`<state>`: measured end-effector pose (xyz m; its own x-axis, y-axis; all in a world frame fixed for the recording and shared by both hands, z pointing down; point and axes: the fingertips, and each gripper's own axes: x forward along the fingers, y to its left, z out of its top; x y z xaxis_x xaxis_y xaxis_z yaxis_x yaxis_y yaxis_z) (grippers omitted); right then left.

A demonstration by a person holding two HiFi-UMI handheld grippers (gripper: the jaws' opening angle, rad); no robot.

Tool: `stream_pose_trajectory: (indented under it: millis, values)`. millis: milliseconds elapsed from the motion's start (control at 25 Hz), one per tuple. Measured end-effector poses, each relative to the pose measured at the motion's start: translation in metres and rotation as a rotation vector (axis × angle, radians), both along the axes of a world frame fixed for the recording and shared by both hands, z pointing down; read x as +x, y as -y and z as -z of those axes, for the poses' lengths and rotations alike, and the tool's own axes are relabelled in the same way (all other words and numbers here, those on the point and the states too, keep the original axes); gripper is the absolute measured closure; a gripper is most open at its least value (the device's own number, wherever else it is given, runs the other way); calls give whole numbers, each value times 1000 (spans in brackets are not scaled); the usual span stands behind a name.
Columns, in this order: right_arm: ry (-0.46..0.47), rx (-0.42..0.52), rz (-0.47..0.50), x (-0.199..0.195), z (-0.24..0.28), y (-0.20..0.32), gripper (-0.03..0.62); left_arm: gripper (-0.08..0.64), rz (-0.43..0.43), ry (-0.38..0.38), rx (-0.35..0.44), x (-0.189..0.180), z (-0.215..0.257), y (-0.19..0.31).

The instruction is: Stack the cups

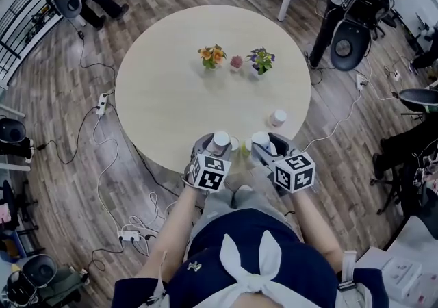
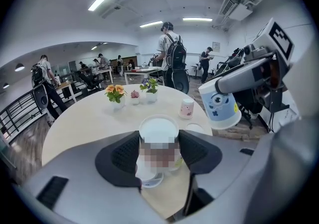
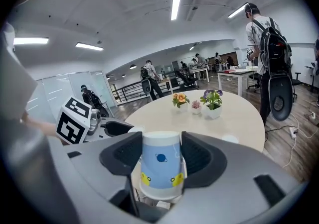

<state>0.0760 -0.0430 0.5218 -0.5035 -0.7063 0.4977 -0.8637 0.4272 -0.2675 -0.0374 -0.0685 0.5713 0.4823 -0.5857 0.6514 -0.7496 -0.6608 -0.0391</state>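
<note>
My left gripper [image 1: 216, 144] is shut on an upside-down white cup [image 2: 158, 129], held just above the round table's [image 1: 164, 101] near edge. My right gripper [image 1: 264, 143] is shut on an upside-down blue cup [image 3: 160, 166] printed with a planet and yellow shapes. That blue cup [image 2: 222, 106] hangs to the right in the left gripper view. Between the two grippers a greenish cup [image 1: 245, 149] and a small white one [image 1: 235, 143] stand on the table. A pink cup [image 1: 277, 118] stands upside-down farther right; the left gripper view also shows this pink cup [image 2: 186, 108].
Three small flower pots stand mid-table: orange flowers [image 1: 213, 55], a pink succulent [image 1: 237, 61] and purple flowers [image 1: 260, 60]. Cables and a power strip [image 1: 102, 103] lie on the wood floor at the left. People with backpacks [image 1: 356, 19] stand beyond the table.
</note>
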Motion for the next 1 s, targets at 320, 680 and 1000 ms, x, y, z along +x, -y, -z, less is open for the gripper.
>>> stream_pose_trajectory:
  millis: [320,680,1000]
  values:
    - [-10,-8,52,-18,-5,10,342,304,3,2,-7,-1,-1,-1]
    - [-3,-26,76,-25,-15,25,342,304,12,4,-9,0,-3,-2]
    - [8,-45,75,-34,-28,42,342,304,27,9,-15,0,-3,-2]
